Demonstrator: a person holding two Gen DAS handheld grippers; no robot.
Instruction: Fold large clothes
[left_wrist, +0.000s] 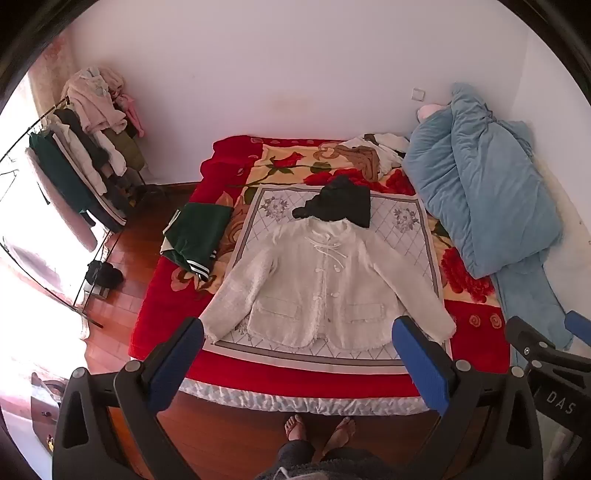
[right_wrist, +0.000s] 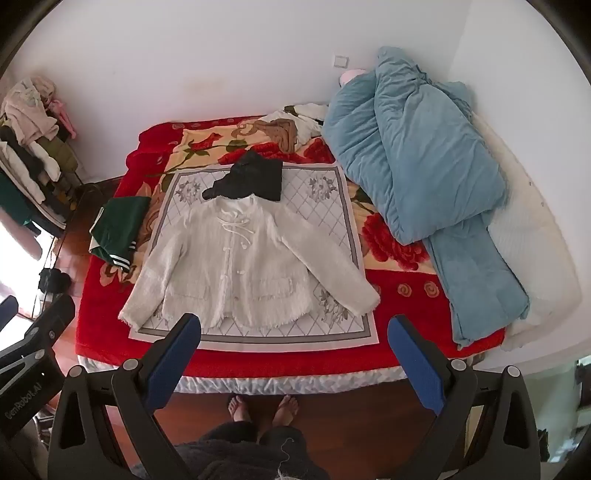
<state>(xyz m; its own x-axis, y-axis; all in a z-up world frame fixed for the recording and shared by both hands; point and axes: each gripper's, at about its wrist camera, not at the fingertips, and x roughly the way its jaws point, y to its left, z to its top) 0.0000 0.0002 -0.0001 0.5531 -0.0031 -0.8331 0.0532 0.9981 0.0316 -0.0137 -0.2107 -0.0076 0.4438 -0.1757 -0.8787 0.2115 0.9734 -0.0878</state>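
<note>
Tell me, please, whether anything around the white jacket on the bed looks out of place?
Yes: a black garment lies crumpled at the white jacket's collar, and a green garment hangs over the bed's left edge.

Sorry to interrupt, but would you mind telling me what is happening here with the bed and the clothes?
A person stands at the foot of the bed with a gripper in each hand, about to fold clothes. The left gripper and right gripper are both open, held above the near edge, touching nothing. A white jacket lies spread flat, front up, sleeves out, on a patterned mat. A dark garment sits at its collar and a green one lies to the left. Folding has not begun.
</note>
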